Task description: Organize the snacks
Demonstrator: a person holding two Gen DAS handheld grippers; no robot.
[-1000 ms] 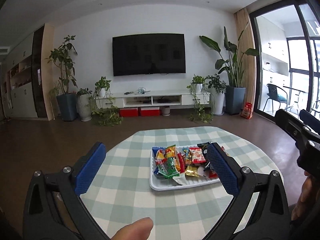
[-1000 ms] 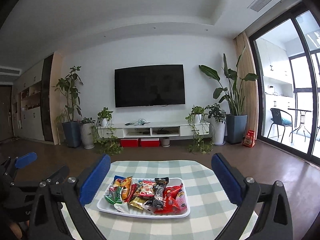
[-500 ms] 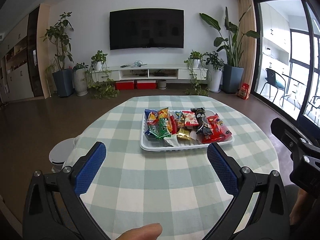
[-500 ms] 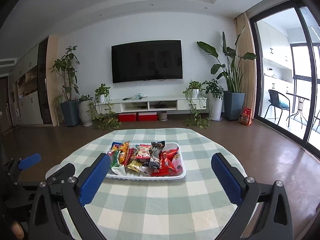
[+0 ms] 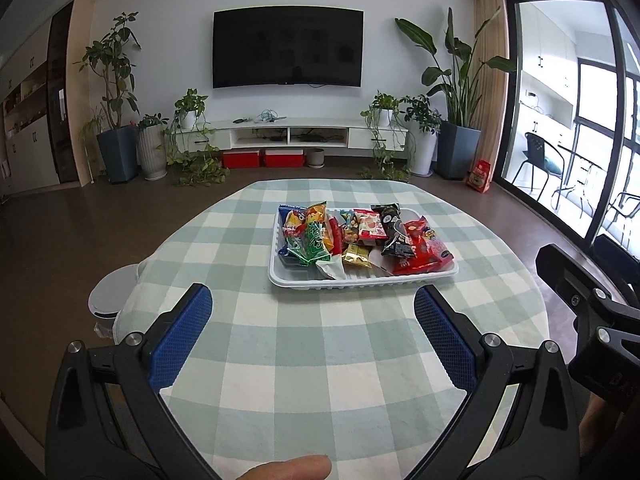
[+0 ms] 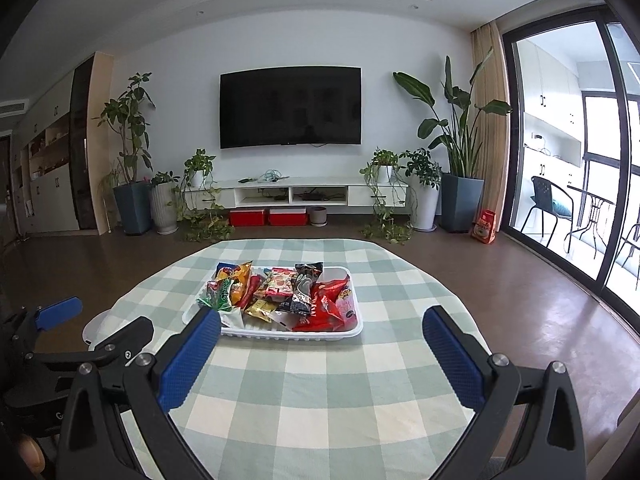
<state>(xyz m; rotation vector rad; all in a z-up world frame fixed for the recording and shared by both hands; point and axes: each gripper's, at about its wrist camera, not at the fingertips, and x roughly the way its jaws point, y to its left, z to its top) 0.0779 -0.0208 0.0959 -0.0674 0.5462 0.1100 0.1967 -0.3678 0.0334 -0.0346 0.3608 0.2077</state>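
A white tray [image 5: 360, 280] lies on a round table with a green-checked cloth [image 5: 328, 360]. It holds a pile of snack packets: a green one [image 5: 310, 242], a red one [image 5: 422, 248], a black one [image 5: 394, 230]. My left gripper [image 5: 312, 308] is open and empty, hovering short of the tray's near rim. My right gripper [image 6: 320, 328] is open and empty, also near the tray [image 6: 280, 332], with its left finger in front of the tray's near left corner. The snacks [image 6: 280, 292] show there too.
A white bin [image 5: 110, 300] stands on the floor left of the table. Beyond the table are a TV unit [image 5: 288, 136], potted plants [image 5: 116, 144] and glass doors [image 5: 580, 128] on the right. The table edge curves close on both sides.
Both grippers have dropped and tilted down toward the table and moved closer to the tray. Both stay open and empty.
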